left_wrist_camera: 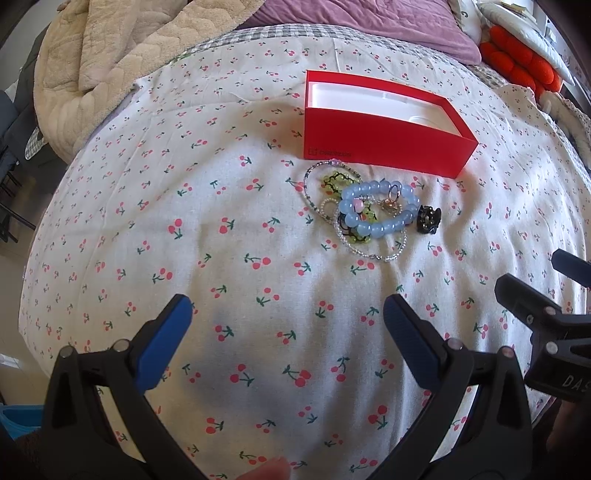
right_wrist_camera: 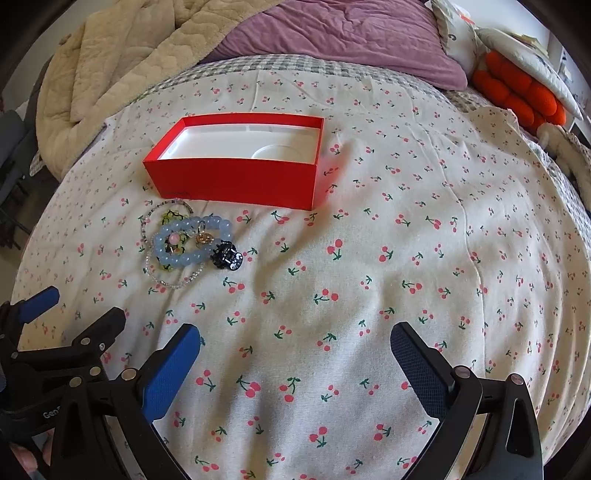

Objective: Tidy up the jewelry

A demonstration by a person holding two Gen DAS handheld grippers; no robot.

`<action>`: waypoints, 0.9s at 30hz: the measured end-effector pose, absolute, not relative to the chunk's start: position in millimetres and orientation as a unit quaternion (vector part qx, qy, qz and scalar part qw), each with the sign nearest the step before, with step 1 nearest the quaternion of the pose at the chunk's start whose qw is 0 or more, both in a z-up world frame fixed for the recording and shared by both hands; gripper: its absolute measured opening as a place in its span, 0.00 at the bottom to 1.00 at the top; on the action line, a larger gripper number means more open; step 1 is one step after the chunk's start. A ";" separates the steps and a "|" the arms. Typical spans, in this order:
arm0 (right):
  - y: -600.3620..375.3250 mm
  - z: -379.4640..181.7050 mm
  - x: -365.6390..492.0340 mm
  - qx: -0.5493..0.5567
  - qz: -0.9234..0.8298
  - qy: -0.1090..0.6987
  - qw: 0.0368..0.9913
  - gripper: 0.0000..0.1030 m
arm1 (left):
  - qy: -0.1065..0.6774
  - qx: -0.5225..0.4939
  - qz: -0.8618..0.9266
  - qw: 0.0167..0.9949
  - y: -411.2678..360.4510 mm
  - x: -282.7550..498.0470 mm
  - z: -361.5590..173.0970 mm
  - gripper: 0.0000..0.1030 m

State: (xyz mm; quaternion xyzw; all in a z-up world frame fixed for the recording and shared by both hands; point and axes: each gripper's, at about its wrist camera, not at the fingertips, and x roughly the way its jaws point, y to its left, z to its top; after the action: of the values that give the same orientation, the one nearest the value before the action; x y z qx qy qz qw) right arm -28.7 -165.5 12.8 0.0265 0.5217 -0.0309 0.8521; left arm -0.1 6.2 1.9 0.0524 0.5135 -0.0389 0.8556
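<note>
we held both grippers, left gripper and right gripper, jaws released and empty, short of the jewelry pile lying beside the red box on the bed.

The bed sheet is showing white with a scattered print of small pink-red cherries on green stems. The box is glowing bright red outside and plain white inside. Just in front of it, the chunky bead bracelet is looking pale translucent blue, tangled with a yellow-green and black piece and thin strands of clear and silvery beads. A small gold-toned charm is lying within the blue ring, and the hair clip beside it is showing glossy black. The blanket is appearing cream and quilted, the pillow dusty purple, the cushion vivid orange. Both grippers are wearing black frames with blue pads.
</note>
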 end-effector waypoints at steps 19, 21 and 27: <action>-165.4 12.9 -30.0 0.027 -0.030 0.521 0.853 1.00 | 0.513 0.048 -0.038 0.856 7.9 -1.2 0.5 1.00; -165.5 12.9 -29.9 0.027 -0.030 0.521 0.853 1.00 | 0.512 0.048 -0.037 0.857 7.8 -1.4 0.3 1.00; -164.7 12.4 -30.0 0.023 -0.032 0.521 0.853 1.00 | 0.512 0.048 -0.037 0.857 7.6 -1.8 0.1 1.00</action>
State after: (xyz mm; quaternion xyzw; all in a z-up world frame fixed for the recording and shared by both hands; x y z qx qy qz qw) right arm -30.0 -164.7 12.4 0.0231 0.5205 -0.0316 0.8530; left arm -1.8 7.6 0.1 0.0479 0.5117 -0.0371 0.8570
